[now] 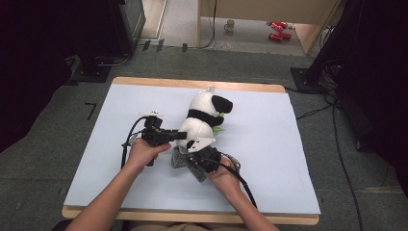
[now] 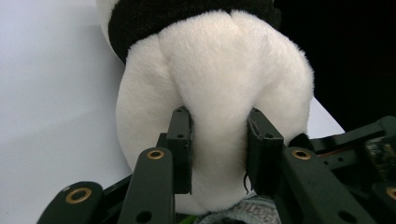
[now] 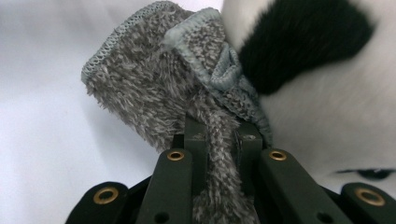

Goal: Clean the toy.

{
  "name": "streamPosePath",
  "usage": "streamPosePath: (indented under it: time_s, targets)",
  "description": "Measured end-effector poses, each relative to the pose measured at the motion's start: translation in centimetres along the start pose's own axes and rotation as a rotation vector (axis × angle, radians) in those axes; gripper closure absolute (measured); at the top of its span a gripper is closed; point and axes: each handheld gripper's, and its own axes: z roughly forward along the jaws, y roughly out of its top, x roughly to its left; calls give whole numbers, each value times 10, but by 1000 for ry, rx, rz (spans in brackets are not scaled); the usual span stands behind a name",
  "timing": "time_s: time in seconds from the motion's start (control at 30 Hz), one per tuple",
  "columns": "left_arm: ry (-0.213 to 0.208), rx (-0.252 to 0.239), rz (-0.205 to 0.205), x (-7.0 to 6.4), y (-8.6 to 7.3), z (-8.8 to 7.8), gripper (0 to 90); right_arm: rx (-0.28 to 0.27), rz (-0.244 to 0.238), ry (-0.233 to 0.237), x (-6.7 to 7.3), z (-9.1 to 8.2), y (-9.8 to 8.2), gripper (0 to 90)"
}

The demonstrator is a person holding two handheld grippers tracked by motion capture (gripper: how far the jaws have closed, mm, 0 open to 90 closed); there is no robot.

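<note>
Plush panda (image 1: 204, 118) lies mid-table on the white sheet (image 1: 269, 159), long axis running from near the hands away toward the far edge, head at the far end. Left gripper (image 2: 219, 144) pinches a fold of its white rump, jaws partly closed with fur bulging between them. Right gripper (image 3: 223, 140) is clamped tight on a grey fuzzy cloth (image 3: 159, 88), pressed against the panda's near end.
</note>
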Motion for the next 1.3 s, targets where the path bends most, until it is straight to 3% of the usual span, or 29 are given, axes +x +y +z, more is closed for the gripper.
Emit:
streamPosePath:
  time_s: [0.2, 0.33, 0.5, 0.67, 0.87, 1.3]
  targets:
    - [12, 3, 12, -2, 1, -1, 672, 25, 40, 29, -5, 5, -3, 804]
    - [21, -5, 60, -9, 3, -3, 687, 37, 64, 65, -7, 3, -2, 801]
    - [32, -22, 107, -15, 10, -11, 708, 105, 39, 89, -4, -3, 8, 799]
    - [59, -45, 113, -11, 15, -24, 719, 74, 51, 131, -14, -16, 11, 799]
    - [103, -85, 114, -2, 19, -42, 725, 53, 97, 82, -31, -40, 17, 799]
    - [213, -76, 186, 4, 16, -60, 728, -16, 290, -77, -99, -79, -11, 797]
